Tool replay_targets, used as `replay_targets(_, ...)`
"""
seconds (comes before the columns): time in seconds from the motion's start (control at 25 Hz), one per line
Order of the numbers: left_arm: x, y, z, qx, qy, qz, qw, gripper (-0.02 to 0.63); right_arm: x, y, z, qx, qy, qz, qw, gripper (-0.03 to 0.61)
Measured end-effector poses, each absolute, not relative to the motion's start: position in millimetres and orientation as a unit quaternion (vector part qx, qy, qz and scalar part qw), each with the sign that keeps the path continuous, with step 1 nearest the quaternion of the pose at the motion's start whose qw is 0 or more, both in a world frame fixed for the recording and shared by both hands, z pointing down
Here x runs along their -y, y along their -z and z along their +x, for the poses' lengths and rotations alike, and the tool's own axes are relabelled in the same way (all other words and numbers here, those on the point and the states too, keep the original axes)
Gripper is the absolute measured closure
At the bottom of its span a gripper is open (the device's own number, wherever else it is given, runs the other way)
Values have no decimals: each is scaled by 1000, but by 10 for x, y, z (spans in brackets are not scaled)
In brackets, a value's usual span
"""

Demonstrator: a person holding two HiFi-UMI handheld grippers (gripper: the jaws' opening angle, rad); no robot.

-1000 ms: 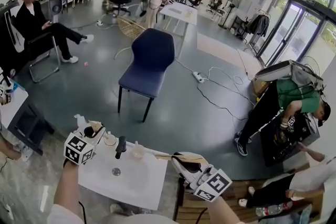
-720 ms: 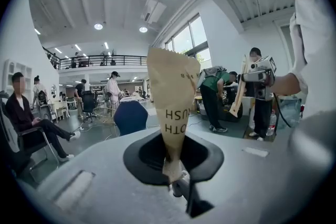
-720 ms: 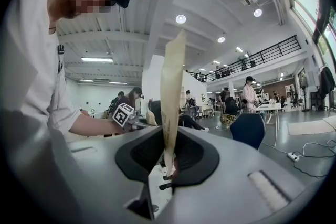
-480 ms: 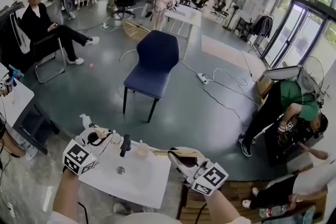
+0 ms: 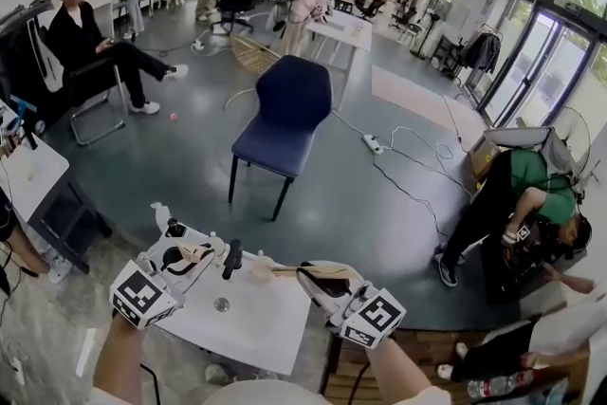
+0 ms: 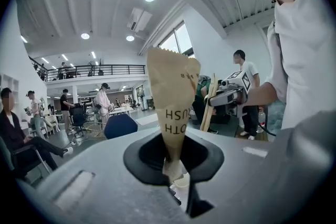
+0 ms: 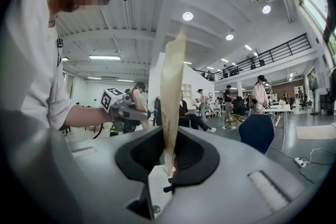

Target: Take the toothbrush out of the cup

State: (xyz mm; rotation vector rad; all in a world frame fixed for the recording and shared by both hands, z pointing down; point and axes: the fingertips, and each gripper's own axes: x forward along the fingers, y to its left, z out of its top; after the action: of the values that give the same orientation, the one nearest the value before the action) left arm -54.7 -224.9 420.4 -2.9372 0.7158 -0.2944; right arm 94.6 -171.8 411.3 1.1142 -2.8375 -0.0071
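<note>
My left gripper [image 5: 194, 253] [image 6: 176, 165] is shut on a brown paper sleeve [image 6: 170, 97] printed with part of the word toothbrush; it stands up from the jaws. My right gripper [image 5: 318, 276] [image 7: 168, 165] is shut on a long thin tan toothbrush [image 5: 299, 271] [image 7: 170, 97], seemingly paper-wrapped, which points left over the table. A small clear cup [image 5: 260, 268] stands on the white table [image 5: 256, 327] between the two grippers, just below the toothbrush's free end. Both grippers are held above the table and face each other.
A black pump-like object [image 5: 229, 258] and a second small cup [image 5: 216, 246] stand beside the left gripper, and a white bottle [image 5: 161, 215] is at the table's far left corner. A blue chair [image 5: 285, 114] stands beyond. Several people are around the room.
My left gripper has risen and drawn back toward me with the paper sleeve. The right gripper has shifted slightly with the toothbrush. The view has tilted.
</note>
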Motion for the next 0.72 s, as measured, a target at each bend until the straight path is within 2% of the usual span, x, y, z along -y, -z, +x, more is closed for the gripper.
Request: replay_targets(0.72, 1983, -3919, -680, -221, 75, -969, 77, 580, 1734, -4095, 669, 936, 10, 347, 59, 535)
